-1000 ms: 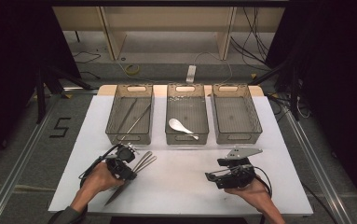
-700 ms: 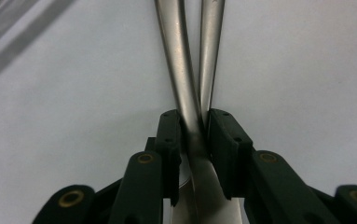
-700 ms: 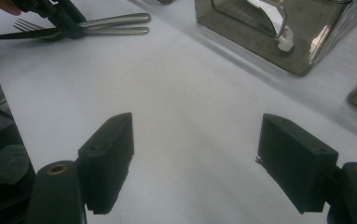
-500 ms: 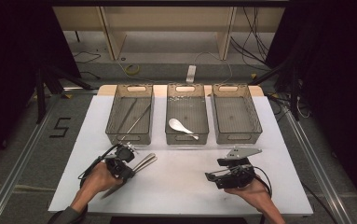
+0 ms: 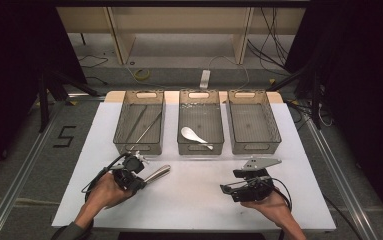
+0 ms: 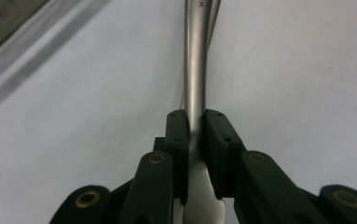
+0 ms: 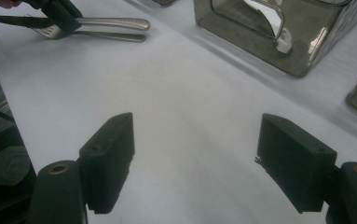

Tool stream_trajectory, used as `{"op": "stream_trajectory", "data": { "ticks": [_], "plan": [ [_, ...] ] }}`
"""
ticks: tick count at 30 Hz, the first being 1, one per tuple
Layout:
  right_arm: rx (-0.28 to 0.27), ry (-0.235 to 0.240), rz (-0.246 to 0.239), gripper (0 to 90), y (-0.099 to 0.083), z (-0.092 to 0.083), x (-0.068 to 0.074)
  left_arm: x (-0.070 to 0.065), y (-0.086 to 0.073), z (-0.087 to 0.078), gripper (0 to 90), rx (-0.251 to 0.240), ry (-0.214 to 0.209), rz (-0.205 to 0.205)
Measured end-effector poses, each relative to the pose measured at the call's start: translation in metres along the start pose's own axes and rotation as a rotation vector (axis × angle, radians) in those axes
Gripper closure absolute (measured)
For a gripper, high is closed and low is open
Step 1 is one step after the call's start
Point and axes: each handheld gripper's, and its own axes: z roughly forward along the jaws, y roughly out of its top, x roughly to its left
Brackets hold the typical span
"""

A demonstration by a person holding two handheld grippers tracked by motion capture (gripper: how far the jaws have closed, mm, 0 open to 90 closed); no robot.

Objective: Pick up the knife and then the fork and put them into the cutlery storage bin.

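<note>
High view: your left gripper (image 5: 138, 172) has just closed its fingers on the knife (image 5: 157, 173); your right gripper (image 5: 229, 187) rests apart on the white desk (image 5: 194, 200).
Left gripper view: smooth steel handle (image 6: 195, 70) clamped between the pads.
Right gripper view: fingers (image 7: 108, 158) wide, empty; a fork (image 7: 87, 33) lies beside the knife.
Progress: grasped; lifting and binning in the mesh bins (image 5: 139, 122) remain.

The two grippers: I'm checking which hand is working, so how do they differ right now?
The left gripper has just been closing, and its fingers now clamp a metal knife; the right gripper stands wide open, holding nothing. The left gripper sits at the cutlery; the right gripper hovers over bare white table. Both are hand-held, with black fingers.
</note>
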Motion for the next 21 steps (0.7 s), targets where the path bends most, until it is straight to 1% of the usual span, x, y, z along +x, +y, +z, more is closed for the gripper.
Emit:
{"op": "stream_trajectory", "data": {
  "ticks": [3,5,7,10,13,15,16,18,20,21],
  "plan": [
    [-0.006,-0.001,-0.003,28.5,0.001,0.000,0.001,-0.004,0.001,-0.004,79.6,-0.022,-0.024,0.008],
    [-0.010,0.003,-0.004,28.5,0.003,0.000,0.003,-0.009,0.003,-0.006,79.6,-0.029,-0.038,0.023],
    [-0.012,0.011,-0.019,28.5,0.005,0.002,0.006,-0.014,0.006,-0.007,79.6,-0.035,-0.062,0.034],
    [-0.013,0.015,-0.065,28.5,0.009,0.008,0.014,-0.023,0.010,-0.007,79.6,-0.033,-0.090,0.065],
    [-0.016,0.022,-0.124,28.5,0.016,0.013,0.025,-0.031,0.013,-0.007,79.6,-0.036,-0.126,0.082],
    [-0.013,0.031,-0.155,28.5,0.020,0.017,0.032,-0.035,0.015,-0.006,79.6,-0.032,-0.139,0.096],
    [-0.009,0.034,-0.172,28.5,0.021,0.019,0.035,-0.037,0.016,-0.006,79.6,-0.027,-0.146,0.107],
    [0.004,0.045,-0.203,28.9,0.024,0.023,0.039,-0.041,0.017,-0.005,79.6,-0.029,-0.165,0.111],
    [0.019,0.036,-0.235,29.0,0.025,0.027,0.044,-0.044,0.019,-0.004,79.6,-0.016,-0.181,0.129],
    [0.025,0.030,-0.256,29.0,0.026,0.029,0.046,-0.046,0.019,-0.004,79.6,-0.014,-0.193,0.129]
  ]
}}
